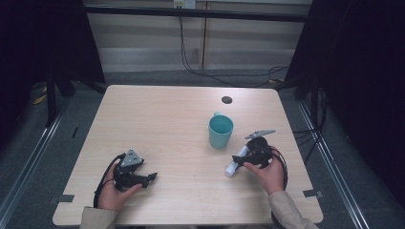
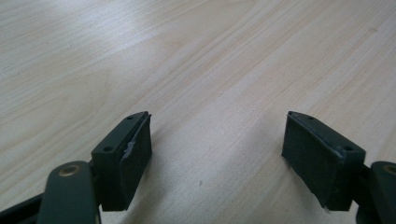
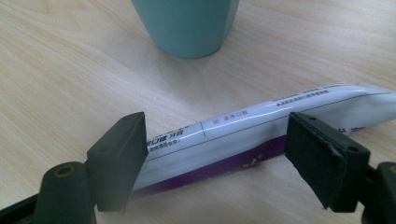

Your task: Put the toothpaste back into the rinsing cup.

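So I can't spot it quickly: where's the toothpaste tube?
High view, table's right side: the toothpaste tube lies between the open right claw, just below the teal cup.

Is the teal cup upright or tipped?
Upright. The teal cup stands on its base on the table, open mouth up, beside the white tube.

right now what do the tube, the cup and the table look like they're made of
Tube: glossy soft plastic, probably; it shows shiny highlights and a flattened, crimped end. Cup: smooth matte teal, plastic or glazed ceramic; hard to tell. Table: pale wood-grain top, likely laminate.
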`<state>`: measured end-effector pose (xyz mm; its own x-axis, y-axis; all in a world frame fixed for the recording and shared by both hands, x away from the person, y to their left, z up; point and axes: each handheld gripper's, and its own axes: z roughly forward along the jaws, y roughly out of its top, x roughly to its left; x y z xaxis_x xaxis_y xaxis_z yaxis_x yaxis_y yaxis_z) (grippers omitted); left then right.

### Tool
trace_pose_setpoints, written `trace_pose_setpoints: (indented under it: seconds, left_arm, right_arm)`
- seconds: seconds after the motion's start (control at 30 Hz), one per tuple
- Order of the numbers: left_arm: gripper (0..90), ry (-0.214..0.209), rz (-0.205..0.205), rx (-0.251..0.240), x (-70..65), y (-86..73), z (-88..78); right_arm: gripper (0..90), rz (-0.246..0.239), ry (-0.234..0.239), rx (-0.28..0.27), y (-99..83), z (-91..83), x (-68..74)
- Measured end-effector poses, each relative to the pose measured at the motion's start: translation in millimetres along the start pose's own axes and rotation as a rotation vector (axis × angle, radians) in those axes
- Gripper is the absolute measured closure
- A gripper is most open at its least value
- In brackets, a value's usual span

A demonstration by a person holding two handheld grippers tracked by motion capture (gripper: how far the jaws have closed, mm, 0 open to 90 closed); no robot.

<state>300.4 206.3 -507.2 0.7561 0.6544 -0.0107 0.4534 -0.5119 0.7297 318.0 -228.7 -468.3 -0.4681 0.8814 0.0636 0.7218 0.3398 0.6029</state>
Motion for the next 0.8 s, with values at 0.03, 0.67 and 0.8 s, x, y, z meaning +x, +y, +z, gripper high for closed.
trace_pose_setpoints:
  seconds: [0.03,0.67,0.8]
  left_arm:
    - [23.7,-0.001,-0.003,0.0,-0.1,0.0,0.1]
    - [23.4,0.001,-0.001,0.001,0.1,0.0,0.0]
    - [23.4,0.001,0.0,0.001,0.0,0.0,0.0]
  right_arm:
    - [19.1,-0.002,-0.007,0.012,0.0,1.0,0.3]
    - [17.8,-0.002,-0.017,0.013,2.7,9.8,2.5]
    - [17.9,0.007,-0.023,0.012,1.6,10.4,-0.1]
